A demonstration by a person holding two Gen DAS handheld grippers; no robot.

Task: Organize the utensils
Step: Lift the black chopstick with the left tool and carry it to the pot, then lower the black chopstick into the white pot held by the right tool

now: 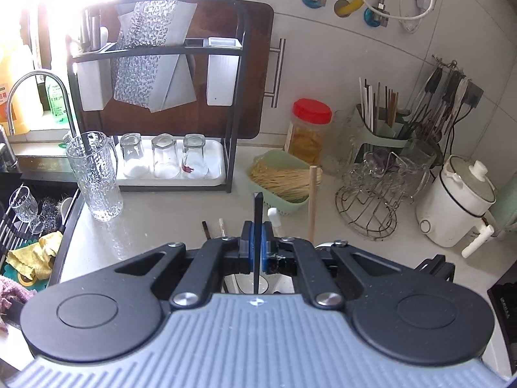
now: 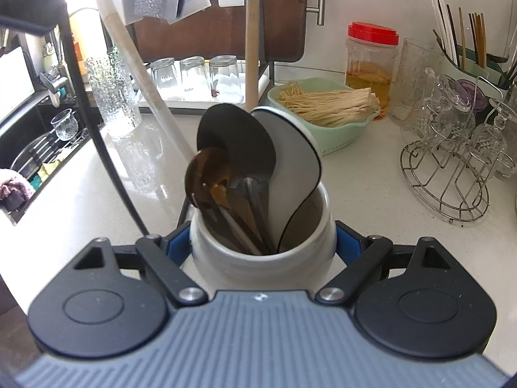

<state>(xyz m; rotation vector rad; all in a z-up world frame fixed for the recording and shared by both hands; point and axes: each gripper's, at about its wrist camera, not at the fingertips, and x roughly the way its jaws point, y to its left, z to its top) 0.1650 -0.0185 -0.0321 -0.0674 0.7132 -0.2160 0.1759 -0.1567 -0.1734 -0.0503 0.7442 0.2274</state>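
Note:
My left gripper (image 1: 257, 242) is shut on a thin black chopstick (image 1: 257, 226), held upright between the blue pads above the white utensil crock, whose inside shows below the fingers (image 1: 252, 283). My right gripper (image 2: 263, 247) is shut on the white ceramic utensil crock (image 2: 261, 255), gripping its sides. The crock holds a black spoon (image 2: 236, 135), a white ladle (image 2: 290, 161), a brown spoon (image 2: 206, 174) and wooden handles (image 2: 252, 38). A long black utensil (image 2: 97, 135) arcs down at the left of the right wrist view.
A green basket of noodles (image 2: 326, 103) and a red-lidded jar (image 2: 371, 61) stand behind the crock. A wire rack of glass cups (image 2: 452, 148) is at right, a chopstick caddy (image 1: 384, 119) at back. A tall glass (image 1: 97, 177), tray of tumblers (image 1: 168, 158) and sink (image 1: 29, 226) lie left. A white cooker (image 1: 452, 203) stands right.

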